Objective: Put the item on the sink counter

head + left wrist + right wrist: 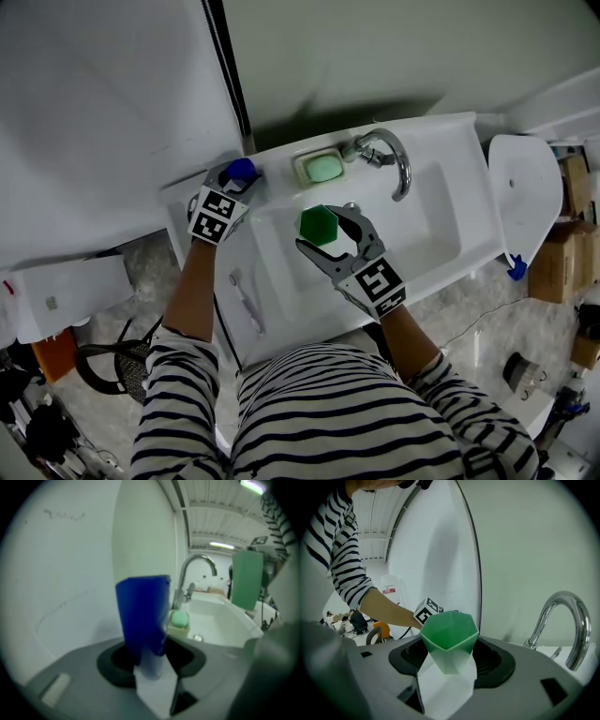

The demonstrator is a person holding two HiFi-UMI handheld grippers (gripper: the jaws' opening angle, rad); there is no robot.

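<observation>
Blue cup [242,170] clamped between the jaws of the left hand-held gripper [236,178], at the far left corner of the tabletop [230,248], close to the wall; cannot tell whether resting there yet or just above. Green cup [318,225] clamped in the right hand-held gripper [330,232], held over the left part of the sink [417,230] rather than over the tabletop. Beyond it, green soap [323,169] in its dish on the far rim, just left of the tap [396,161]. Toothbrush [246,302] lying on the near left strip of tabletop.

Judged as the placing step: both cups gripped, neither released.

Next for the left: lower until the base sits flat on the corner, then part the jaws and draw back without nudging the cup.

Next for the right: carry off the basin to a bare stretch of rim, keep clear of soap dish, tap and toothbrush, set down level, then let go. Narrow rim, so worth centring the base well to avoid a slide into the basin.
</observation>
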